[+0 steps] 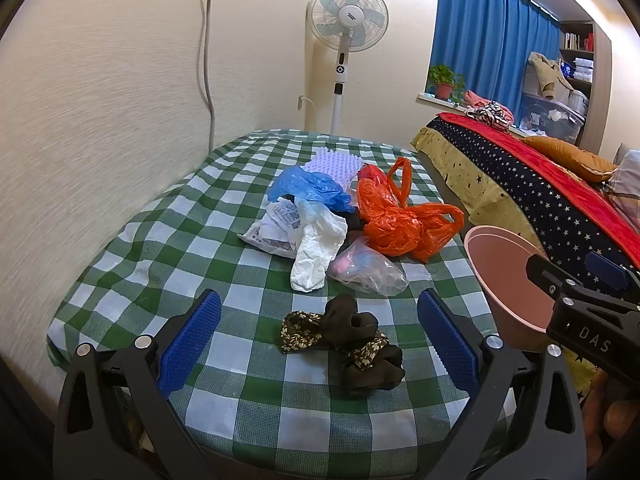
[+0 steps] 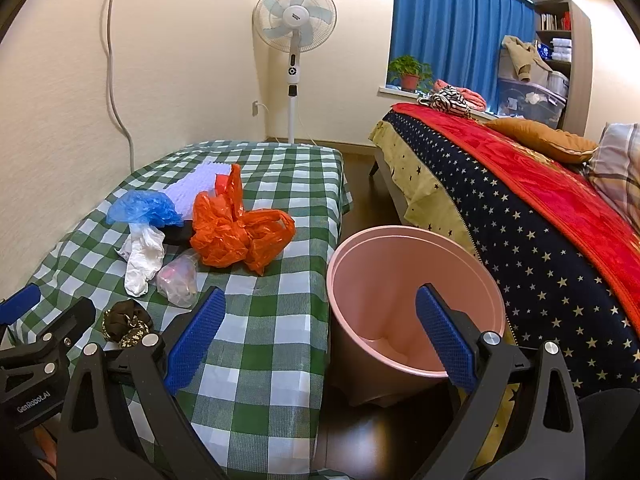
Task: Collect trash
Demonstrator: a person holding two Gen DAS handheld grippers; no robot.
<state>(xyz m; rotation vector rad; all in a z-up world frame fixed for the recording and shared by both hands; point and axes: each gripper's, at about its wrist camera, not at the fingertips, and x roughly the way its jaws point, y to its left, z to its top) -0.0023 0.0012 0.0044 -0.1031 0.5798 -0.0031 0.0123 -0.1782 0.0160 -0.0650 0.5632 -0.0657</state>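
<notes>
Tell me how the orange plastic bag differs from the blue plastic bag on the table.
The orange plastic bag is bigger, with loop handles sticking out; the blue plastic bag is smaller, with no handles showing. Orange lies nearer the pink bin; blue lies nearer the wall. Both are crumpled and rest on the checked tablecloth.

The left gripper (image 1: 319, 336) is held level with jaws spread wide and nothing gripped; the right gripper (image 2: 320, 336) is likewise held wide apart and unloaded.
</notes>
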